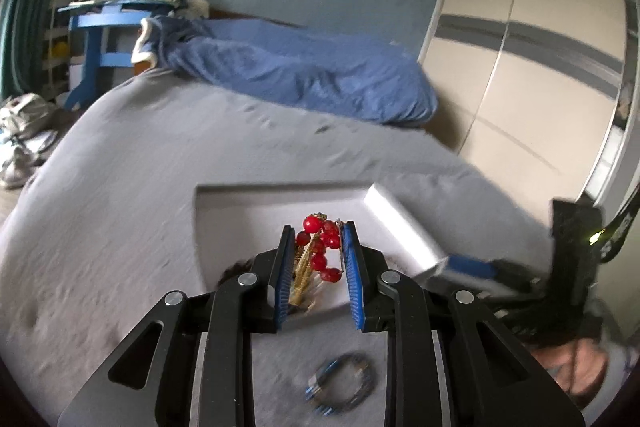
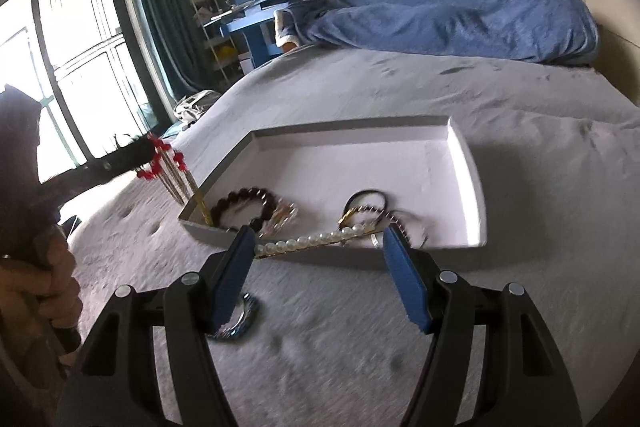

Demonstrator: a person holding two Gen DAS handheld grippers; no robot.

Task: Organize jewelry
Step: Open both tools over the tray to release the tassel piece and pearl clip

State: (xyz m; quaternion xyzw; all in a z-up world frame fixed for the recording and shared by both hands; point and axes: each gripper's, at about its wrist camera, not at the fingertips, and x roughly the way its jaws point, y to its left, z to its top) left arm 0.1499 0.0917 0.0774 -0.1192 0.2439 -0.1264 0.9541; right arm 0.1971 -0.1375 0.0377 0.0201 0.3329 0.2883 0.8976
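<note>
My left gripper (image 1: 318, 227) is shut on a red bead ornament (image 1: 320, 243) with gold tassels, held above the near edge of a shallow white tray (image 1: 280, 195). In the right wrist view that ornament (image 2: 160, 163) hangs by the tray's left corner (image 2: 192, 217). My right gripper (image 2: 318, 231) is shut on a pearl bar clip (image 2: 312, 241), which spans the gap between its blue pads, just in front of the tray's near wall. Inside the tray lie a dark bead bracelet (image 2: 244, 205), a black band (image 2: 366, 201) and other small pieces.
A blue bracelet (image 1: 340, 383) lies on the grey bedspread (image 1: 120, 187) in front of the tray, partly under my right gripper's left finger (image 2: 236, 323). A blue duvet (image 2: 460, 15) is heaped at the bed's far end. A hand (image 2: 44, 283) grips the left tool's handle.
</note>
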